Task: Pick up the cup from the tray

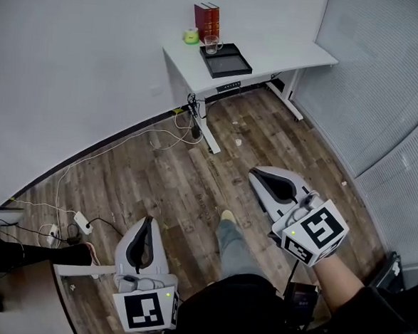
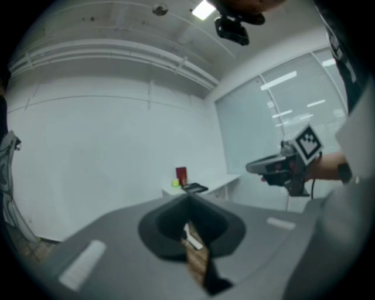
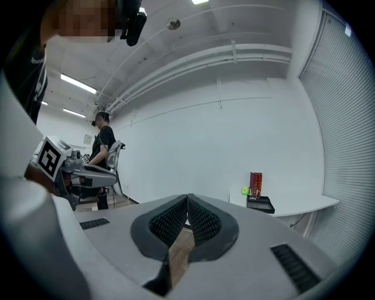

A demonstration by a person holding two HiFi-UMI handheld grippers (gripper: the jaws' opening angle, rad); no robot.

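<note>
Low in the head view, the left gripper (image 1: pixel 148 221) sits at the bottom left. Its two jaws are pressed together at the tips and there is nothing between them. The right gripper (image 1: pixel 255 175) is at the lower right, held by a hand (image 1: pixel 334 268) in a dark sleeve. Its jaws are closed tight too, and it holds nothing. Between the two grippers you can see the person's leg (image 1: pixel 235 250) and shoe over the brown wood floor (image 1: pixel 193 183). Further off, at the left side, white cables (image 1: pixel 117 149) and a power strip (image 1: pixel 82 223) lie on the floor by the wall. Far away, at the top middle, stands a white desk (image 1: pixel 281 59). A black tray (image 1: pixel 229 63) lies on it. The clear cup (image 1: pixel 212 44) stands at the far end of the tray, well apart from both grippers. Just behind the cup are red books (image 1: pixel 206 20), and a small green thing (image 1: pixel 192 35) sits to the left of it.
</note>
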